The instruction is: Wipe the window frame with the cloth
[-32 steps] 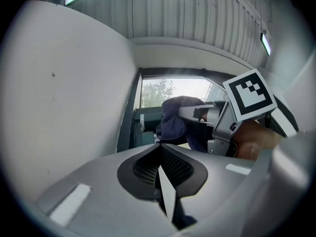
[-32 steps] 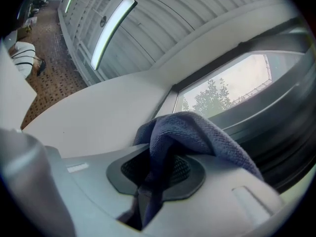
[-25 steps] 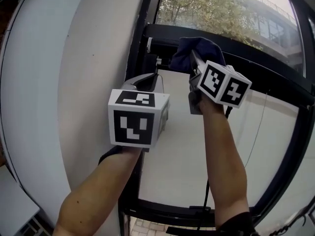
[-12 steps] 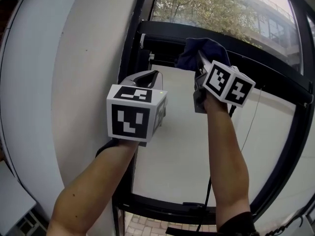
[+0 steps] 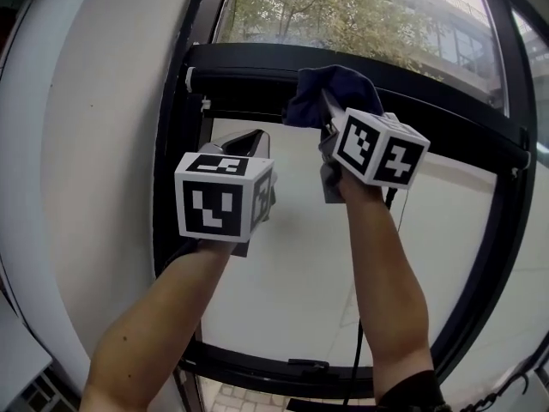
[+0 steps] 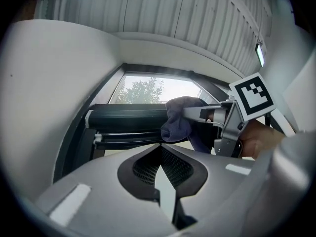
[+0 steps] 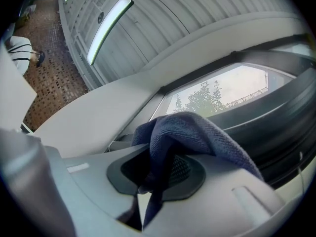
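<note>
The dark blue cloth (image 5: pixel 341 86) is bunched up right in front of the black crossbar (image 5: pixel 249 58) of the window frame (image 5: pixel 513 221). It covers a stretch near the bar's middle. From here I can't say if it actually presses on the metal.

The right gripper (image 5: pixel 326 114) has its fingers clenched on the cloth. In the right gripper view the fabric (image 7: pixel 197 132) is pinched between them and spills up and over the right gripper (image 7: pixel 165 154), with the crossbar (image 7: pixel 291 107) running just behind it. Its marker cube (image 5: pixel 378 148) sits below the crossbar, on a raised forearm (image 5: pixel 390 281).

The left gripper (image 5: pixel 250 137) hangs below the crossbar and to the left of the cloth, close to it but not touching. Its fingers are clenched tip to tip with nothing between them. The left gripper view shows the left gripper (image 6: pixel 160 145) closed, and past it the crossbar (image 6: pixel 126 116). In that view the cloth (image 6: pixel 178 120) is draped off the other gripper's fingers (image 6: pixel 197 113) at the bar's right end. The left marker cube (image 5: pixel 221 202) is lower down.

Left of the crossbar a white wall (image 5: pixel 103 153) curves away. Above the bar, leafy trees (image 5: pixel 317 11) show through the glass.
</note>
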Action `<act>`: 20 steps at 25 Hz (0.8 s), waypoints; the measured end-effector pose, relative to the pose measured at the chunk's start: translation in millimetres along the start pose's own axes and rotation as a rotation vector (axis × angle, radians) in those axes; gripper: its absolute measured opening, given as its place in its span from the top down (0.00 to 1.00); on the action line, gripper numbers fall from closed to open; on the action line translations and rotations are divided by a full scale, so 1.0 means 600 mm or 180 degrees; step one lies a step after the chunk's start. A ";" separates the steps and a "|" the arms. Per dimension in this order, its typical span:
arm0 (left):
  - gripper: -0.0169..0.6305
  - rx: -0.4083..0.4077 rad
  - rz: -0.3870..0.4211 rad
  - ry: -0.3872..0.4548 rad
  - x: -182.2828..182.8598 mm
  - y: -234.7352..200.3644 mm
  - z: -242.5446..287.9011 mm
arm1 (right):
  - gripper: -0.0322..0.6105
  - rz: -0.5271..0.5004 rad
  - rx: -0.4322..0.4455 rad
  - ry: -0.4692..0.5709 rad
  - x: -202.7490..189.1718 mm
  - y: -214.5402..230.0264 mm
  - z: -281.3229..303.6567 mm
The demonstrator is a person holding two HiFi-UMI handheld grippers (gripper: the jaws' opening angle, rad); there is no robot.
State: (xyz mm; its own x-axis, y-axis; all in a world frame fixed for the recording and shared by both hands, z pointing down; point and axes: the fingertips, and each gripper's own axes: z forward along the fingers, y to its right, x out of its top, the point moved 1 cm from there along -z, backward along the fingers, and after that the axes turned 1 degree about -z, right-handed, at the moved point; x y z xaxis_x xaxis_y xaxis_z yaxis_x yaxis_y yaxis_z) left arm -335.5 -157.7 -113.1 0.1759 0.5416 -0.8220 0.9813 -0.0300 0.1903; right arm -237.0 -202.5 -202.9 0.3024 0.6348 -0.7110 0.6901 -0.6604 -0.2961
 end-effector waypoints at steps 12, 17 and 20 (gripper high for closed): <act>0.98 -0.0095 -0.0066 0.0022 0.015 0.106 0.056 | 0.85 -0.0081 -0.0084 0.0093 0.027 0.110 -0.077; 0.98 -0.0056 -0.0113 0.0028 0.019 0.133 0.069 | 0.85 -0.0119 -0.0088 0.0092 0.033 0.138 -0.097; 0.98 0.0031 -0.0159 0.0021 0.023 0.145 0.076 | 0.85 -0.0161 -0.0091 0.0084 0.040 0.158 -0.113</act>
State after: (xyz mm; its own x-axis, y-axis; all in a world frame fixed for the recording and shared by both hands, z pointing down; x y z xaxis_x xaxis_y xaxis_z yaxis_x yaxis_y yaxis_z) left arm -243.9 -191.4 -132.5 0.1262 0.5482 -0.8268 0.9895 -0.0109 0.1438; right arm -119.9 -222.9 -204.8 0.2837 0.6777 -0.6784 0.7232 -0.6157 -0.3127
